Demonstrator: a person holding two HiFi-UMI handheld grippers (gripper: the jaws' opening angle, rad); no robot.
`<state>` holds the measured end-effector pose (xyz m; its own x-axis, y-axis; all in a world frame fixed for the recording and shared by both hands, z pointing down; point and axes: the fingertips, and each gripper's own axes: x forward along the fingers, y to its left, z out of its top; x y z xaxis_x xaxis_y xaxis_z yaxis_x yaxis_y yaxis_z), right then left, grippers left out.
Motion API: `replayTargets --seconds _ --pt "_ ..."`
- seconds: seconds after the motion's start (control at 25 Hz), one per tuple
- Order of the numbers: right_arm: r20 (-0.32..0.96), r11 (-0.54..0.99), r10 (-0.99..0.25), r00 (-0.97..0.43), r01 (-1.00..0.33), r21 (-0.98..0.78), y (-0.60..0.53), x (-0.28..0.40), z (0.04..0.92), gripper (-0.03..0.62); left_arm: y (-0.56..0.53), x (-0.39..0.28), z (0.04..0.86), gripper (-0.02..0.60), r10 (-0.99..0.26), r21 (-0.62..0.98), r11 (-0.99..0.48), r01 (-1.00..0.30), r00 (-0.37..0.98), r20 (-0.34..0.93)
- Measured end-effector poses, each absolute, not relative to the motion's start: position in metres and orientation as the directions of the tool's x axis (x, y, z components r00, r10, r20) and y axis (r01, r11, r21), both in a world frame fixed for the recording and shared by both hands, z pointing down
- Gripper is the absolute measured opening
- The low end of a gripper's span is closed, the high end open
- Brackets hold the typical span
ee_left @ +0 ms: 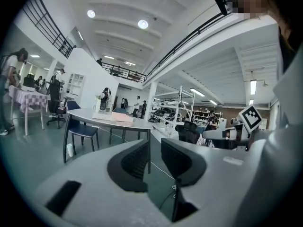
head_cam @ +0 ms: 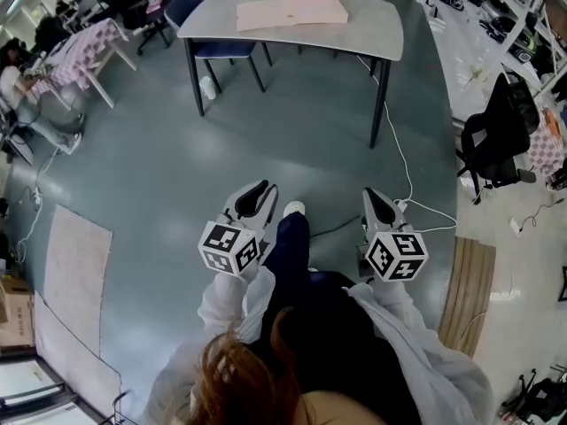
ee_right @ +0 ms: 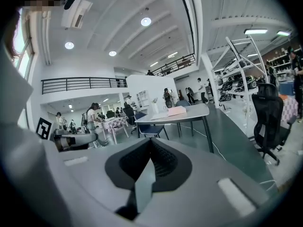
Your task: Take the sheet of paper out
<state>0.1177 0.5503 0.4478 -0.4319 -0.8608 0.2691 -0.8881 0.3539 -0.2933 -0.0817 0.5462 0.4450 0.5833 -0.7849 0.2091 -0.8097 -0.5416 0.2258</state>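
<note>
Pale pink sheets of paper [head_cam: 292, 11] lie stacked on the grey table [head_cam: 372, 34] far ahead across the floor. They also show small in the left gripper view as the paper stack [ee_left: 116, 117] and in the right gripper view as the paper stack [ee_right: 170, 111]. My left gripper [head_cam: 263, 187] is held in front of the person's body, well short of the table. Its jaws stand a little apart with nothing between them [ee_left: 155, 143]. My right gripper [head_cam: 368, 193] is beside it, its jaws meeting at the tips with nothing held [ee_right: 150, 143].
Blue chairs [head_cam: 190, 11] stand behind the table and a white cup [head_cam: 205, 87] sits by its leg. A white cable [head_cam: 399, 158] runs across the floor. A black office chair [head_cam: 496, 135] stands at the right and a wooden board [head_cam: 465, 286] lies near it.
</note>
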Motion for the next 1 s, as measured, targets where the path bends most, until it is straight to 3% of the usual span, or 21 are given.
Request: replayTargets --seconds 0.16,0.36,1.0 --pt "0.271 0.356 -0.858 -0.437 -0.885 -0.3 0.531 0.116 0.448 0.011 0.523 -0.076 0.451 0.166 -0.775 0.245 -0.544 -0.803 0.592 0.22" --pt "0.285 0.342 -0.853 -0.438 -0.88 -0.33 0.496 0.108 0.455 0.011 0.486 -0.072 0.461 0.209 -0.755 0.266 -0.554 -0.789 0.61 0.24" --pt "0.299 0.344 -0.851 -0.432 -0.888 -0.305 0.318 0.089 0.445 0.011 0.316 -0.109 0.45 0.275 -0.763 0.288 -0.524 -0.802 0.592 0.259"
